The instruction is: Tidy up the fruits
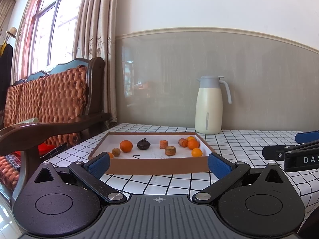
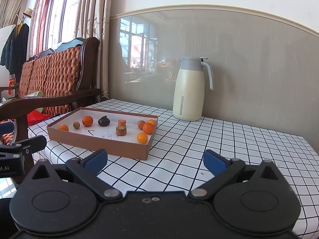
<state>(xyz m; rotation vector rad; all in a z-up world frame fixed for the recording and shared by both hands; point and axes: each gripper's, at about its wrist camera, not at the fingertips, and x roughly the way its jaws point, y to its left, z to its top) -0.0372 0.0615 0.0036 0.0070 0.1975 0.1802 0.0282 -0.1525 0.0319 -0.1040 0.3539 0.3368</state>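
On the checkered tablecloth (image 2: 199, 149) sits one shallow brown box (image 1: 151, 166) with a white floor, and all the fruit lies inside it. Counted in the right wrist view: five oranges, namely one at the near left (image 2: 63, 127), a larger one further in (image 2: 87, 120), and three clustered at the right end (image 2: 148, 128), (image 2: 142, 137), (image 2: 151, 122). Two small brownish round fruits lie there too, one at the left (image 2: 76, 125) and one at the far right (image 2: 141, 123). One dark mangosteen (image 2: 103, 121) sits mid-box, with two short cylindrical pieces to its right, one orange (image 2: 122, 122), one greenish-brown (image 2: 121, 130). One cream thermos jug (image 2: 188, 91) stands beyond the box by the wall. Left gripper (image 1: 158, 162) hangs before the box's near wall, spread wide, holding nothing. Right gripper (image 2: 155, 162) hovers over bare cloth right of the box, also wide and empty.
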